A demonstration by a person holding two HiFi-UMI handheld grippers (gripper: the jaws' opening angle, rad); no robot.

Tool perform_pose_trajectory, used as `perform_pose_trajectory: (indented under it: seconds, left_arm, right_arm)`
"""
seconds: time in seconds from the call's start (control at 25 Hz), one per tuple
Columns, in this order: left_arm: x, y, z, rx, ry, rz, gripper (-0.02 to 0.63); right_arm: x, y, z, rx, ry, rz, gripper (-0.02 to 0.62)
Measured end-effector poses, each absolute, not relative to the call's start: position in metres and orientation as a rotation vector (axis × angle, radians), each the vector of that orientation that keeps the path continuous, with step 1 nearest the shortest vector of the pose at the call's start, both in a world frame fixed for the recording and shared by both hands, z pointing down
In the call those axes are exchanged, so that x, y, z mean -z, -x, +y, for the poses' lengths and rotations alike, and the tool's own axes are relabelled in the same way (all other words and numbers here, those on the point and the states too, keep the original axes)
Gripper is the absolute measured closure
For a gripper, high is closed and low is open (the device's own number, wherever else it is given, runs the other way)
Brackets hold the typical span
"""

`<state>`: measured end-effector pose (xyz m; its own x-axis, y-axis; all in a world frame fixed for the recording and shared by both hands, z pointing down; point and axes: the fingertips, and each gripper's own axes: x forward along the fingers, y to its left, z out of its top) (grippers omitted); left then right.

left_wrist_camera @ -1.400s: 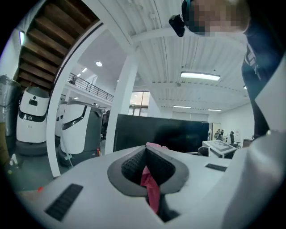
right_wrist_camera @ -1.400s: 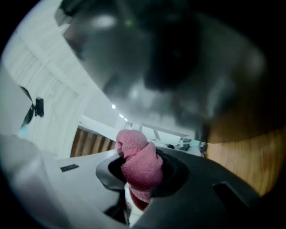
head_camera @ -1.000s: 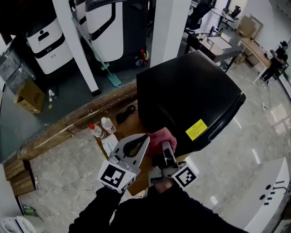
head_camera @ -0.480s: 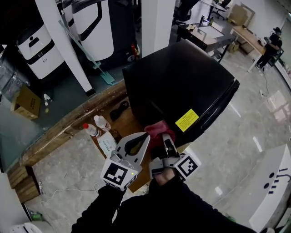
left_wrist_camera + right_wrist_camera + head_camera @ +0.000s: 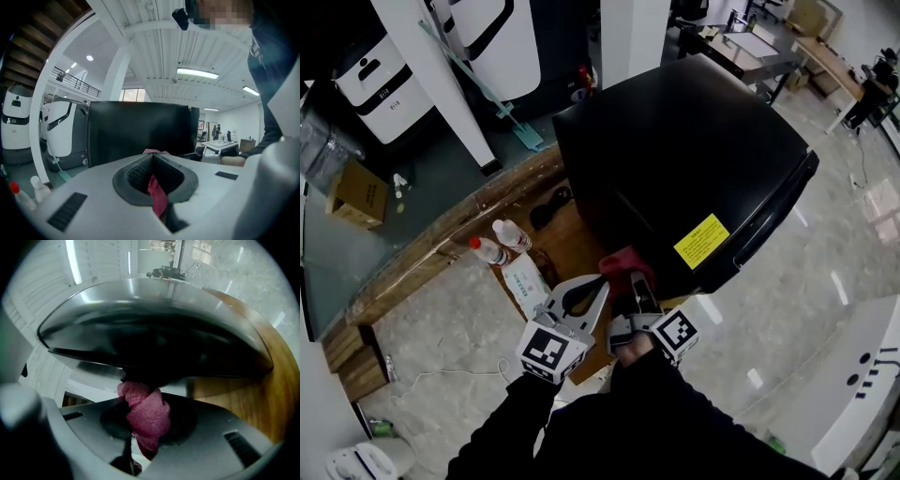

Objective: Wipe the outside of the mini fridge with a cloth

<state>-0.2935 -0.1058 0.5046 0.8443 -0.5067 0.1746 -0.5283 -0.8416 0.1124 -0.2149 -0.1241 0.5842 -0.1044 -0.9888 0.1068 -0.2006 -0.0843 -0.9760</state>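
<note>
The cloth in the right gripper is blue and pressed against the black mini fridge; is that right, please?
Not quite: the cloth is red, not blue. The right gripper view shows it held in the right gripper and pressed against the black mini fridge.

On a low platform (image 5: 572,239), toward its right end: the mini fridge (image 5: 694,159). Left of it on the same platform, two bottles (image 5: 499,244) side by side, a packet (image 5: 528,279) just in front of them. Against the fridge's near side: the cloth (image 5: 623,261), pinched in both the left gripper (image 5: 603,281) and the right gripper (image 5: 634,277), close together. Far left on the floor: a box (image 5: 358,195).
</note>
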Motion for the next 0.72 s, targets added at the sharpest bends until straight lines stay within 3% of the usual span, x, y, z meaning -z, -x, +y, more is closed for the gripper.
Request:
perform_pose_trajectory:
  seconds: [0.72]
  left_arm:
    - [-0.708,0.286,-0.101,-0.563,-2.624,-0.736,0.6]
  right_arm:
    - [-0.782,0.213,-0.138,1.457,1.556,1.255,0.5]
